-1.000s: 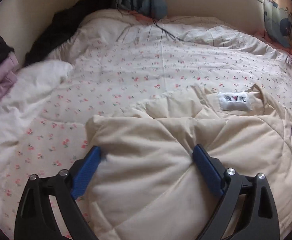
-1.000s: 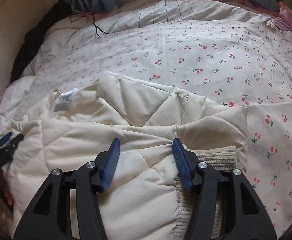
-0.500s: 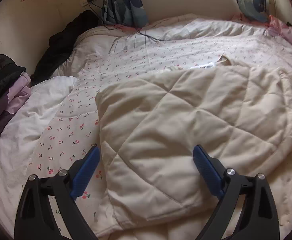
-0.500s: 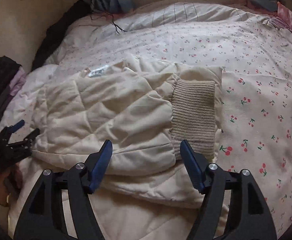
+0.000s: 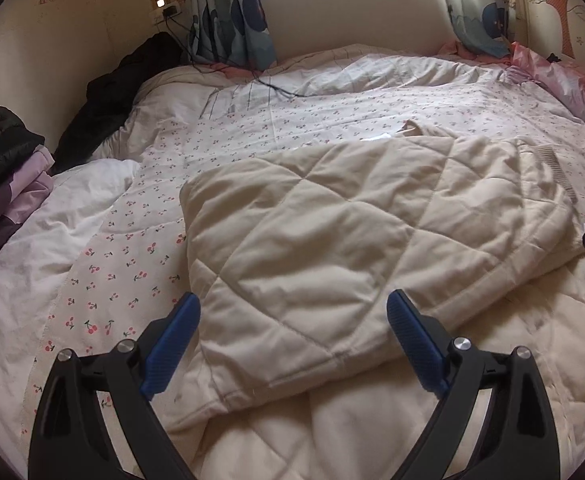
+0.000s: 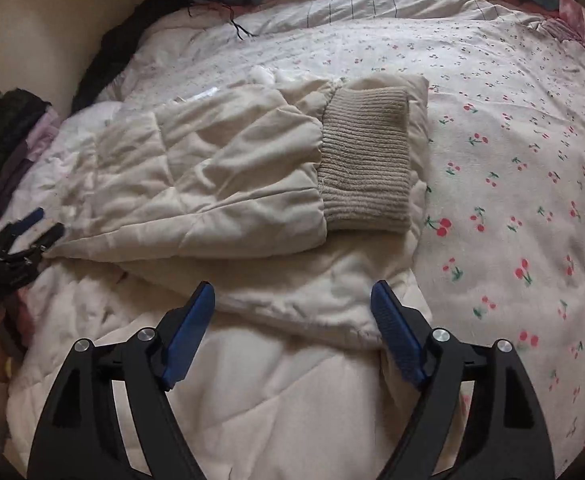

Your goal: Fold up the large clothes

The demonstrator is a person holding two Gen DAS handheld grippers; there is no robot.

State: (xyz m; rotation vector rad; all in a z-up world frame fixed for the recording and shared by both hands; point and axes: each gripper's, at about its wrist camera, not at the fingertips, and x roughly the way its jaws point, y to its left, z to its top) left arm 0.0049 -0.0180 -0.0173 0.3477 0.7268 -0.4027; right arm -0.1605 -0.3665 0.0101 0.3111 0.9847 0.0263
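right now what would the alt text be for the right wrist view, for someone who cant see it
A cream quilted jacket lies partly folded on a bed with a cherry-print cover, one sleeve laid across it with its ribbed knit cuff on top. The open right gripper hovers over the jacket's near edge, holding nothing, and the left gripper shows at the left edge.

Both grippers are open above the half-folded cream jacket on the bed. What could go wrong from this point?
1. The folded-over panel of the quilted jacket looks puffy and only rests on the layer below; with the left gripper and right gripper open, it may spring back.
2. The ribbed cuff lies loose on top and could slide off in the next fold.
3. The soft cherry-print duvet underneath could get pinched along with the jacket.
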